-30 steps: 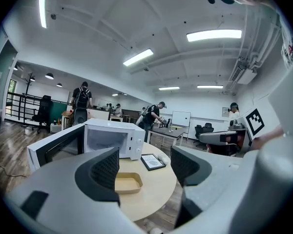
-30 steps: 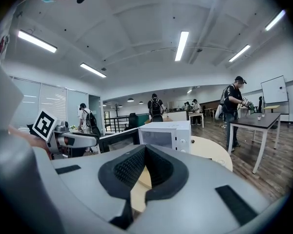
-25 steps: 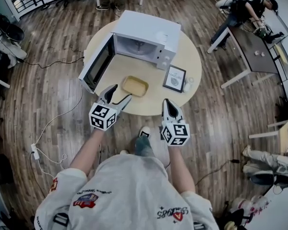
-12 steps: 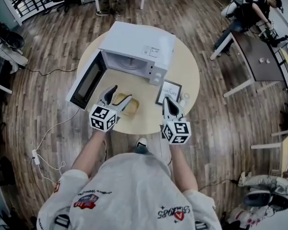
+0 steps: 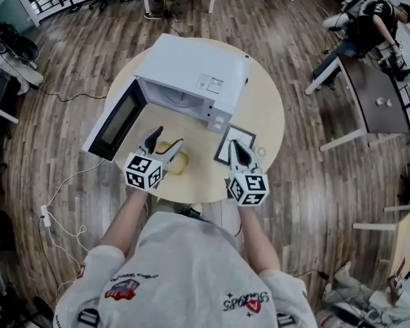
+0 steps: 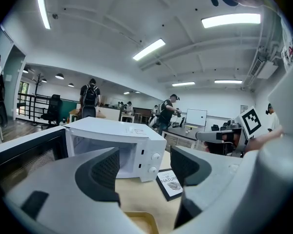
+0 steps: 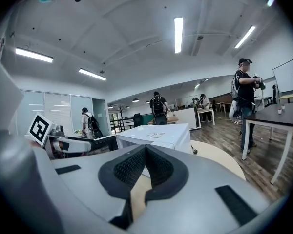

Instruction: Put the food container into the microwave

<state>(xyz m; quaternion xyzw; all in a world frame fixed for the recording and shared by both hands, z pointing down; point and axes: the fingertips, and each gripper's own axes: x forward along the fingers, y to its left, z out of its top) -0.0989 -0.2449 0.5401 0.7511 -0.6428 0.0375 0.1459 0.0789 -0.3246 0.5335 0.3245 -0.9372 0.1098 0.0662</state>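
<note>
— How are the jaws being held?
— The left gripper's (image 5: 165, 138) are being held apart, the food container (image 5: 173, 158) just below them. The right gripper's (image 5: 234, 146) are being held together, empty.
— The microwave (image 5: 191, 75)?
— Being faced, door open, just ahead.

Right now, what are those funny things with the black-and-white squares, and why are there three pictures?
There is no robot here. A person holds a two-jaw gripper in each hand, and the checkered cubes are part of those grippers. One picture comes from a camera on the person's head, looking down. The other two come from cameras riding on each gripper, looking along its jaws. On the round table stand a white microwave with its door open, a small framed picture and a yellowish food container. The left gripper is open, close to the container, and holds nothing. The right gripper is shut and empty.
</note>
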